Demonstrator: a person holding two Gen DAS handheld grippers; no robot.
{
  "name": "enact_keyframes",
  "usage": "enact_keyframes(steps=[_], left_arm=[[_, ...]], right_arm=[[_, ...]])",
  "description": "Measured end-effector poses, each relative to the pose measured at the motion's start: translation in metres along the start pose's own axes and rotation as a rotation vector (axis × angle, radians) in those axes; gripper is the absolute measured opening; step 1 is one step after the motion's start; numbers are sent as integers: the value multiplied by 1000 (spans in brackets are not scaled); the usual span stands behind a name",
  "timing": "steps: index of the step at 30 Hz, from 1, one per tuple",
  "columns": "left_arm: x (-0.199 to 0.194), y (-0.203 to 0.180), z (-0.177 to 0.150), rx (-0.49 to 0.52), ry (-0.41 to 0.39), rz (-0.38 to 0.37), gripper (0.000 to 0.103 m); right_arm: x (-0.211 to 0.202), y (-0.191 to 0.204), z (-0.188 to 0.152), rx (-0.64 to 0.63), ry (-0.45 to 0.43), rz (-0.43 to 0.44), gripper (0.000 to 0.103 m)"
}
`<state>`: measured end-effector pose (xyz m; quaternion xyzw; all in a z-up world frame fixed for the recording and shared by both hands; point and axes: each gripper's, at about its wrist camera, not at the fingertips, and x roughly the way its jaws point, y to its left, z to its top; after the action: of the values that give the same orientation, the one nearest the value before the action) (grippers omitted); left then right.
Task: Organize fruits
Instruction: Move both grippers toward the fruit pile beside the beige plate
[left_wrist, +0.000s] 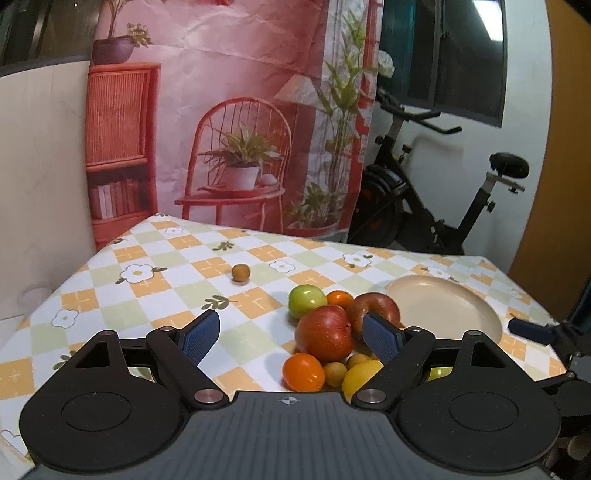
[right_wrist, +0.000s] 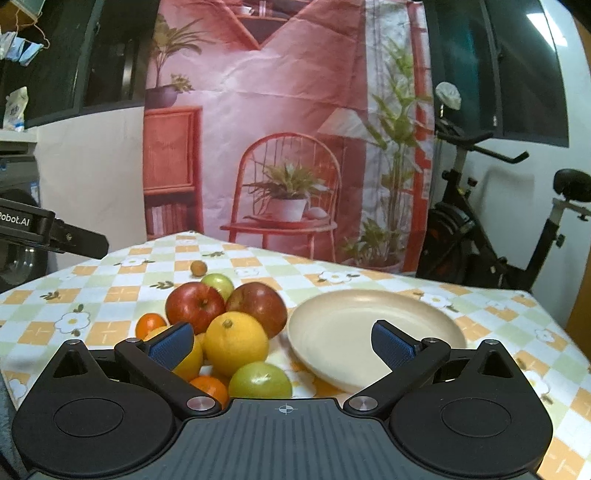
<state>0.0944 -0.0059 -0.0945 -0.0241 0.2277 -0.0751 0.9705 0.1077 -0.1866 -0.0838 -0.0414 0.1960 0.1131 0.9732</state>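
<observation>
A pile of fruit lies on the checkered tablecloth (left_wrist: 147, 280). It holds two red apples (left_wrist: 325, 332) (right_wrist: 194, 304), a green apple (left_wrist: 304, 301), tangerines (left_wrist: 303, 371), a lemon (left_wrist: 360, 376) and a big yellow citrus (right_wrist: 236, 341). To the right of the pile stands a bare beige plate (left_wrist: 443, 306) (right_wrist: 351, 325). My left gripper (left_wrist: 291, 338) is open just above the table. The nearer red apple is by its right finger, and the pads do not press on it. My right gripper (right_wrist: 283, 347) is open too, spanning the yellow citrus and the plate's near rim.
One small brown fruit (left_wrist: 241, 272) (right_wrist: 198, 267) lies alone toward the table's far left. A printed pink backdrop (left_wrist: 221, 110) hangs behind the far edge. An exercise bike (left_wrist: 443, 192) stands beyond the table at the right. The other gripper's body (right_wrist: 55, 232) shows at the left of the right wrist view.
</observation>
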Motion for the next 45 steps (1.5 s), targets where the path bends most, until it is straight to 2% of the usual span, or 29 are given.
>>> enact_keyframes(steps=[3, 6, 10, 14, 17, 19, 25, 28, 35, 45], left_arm=[[-2, -4, -4, 29, -27, 18, 87], [0, -5, -3, 31, -12, 23, 87], [1, -1, -3, 26, 19, -11, 86], [1, 2, -7, 50, 33, 10, 86], [3, 6, -11, 53, 63, 34, 86], [4, 8, -11, 45, 82, 37, 86], [2, 3, -14, 72, 79, 40, 86], [2, 5, -16, 67, 86, 32, 86], [7, 16, -19, -7, 117, 2, 86], [7, 11, -24, 35, 111, 5, 86]], right_arm=[[0, 3, -5, 23, 24, 41, 98], [-1, 6, -8, 32, 49, 72, 98], [-1, 11, -11, 37, 84, 89, 98], [-4, 14, -11, 42, 93, 133, 97], [-4, 18, -9, 31, 99, 160, 90], [-4, 21, -8, 18, 107, 172, 81], [3, 29, -6, 11, 166, 246, 63], [6, 38, -8, -22, 197, 254, 47], [8, 45, -11, -34, 232, 271, 39], [15, 53, -14, -91, 271, 265, 38]])
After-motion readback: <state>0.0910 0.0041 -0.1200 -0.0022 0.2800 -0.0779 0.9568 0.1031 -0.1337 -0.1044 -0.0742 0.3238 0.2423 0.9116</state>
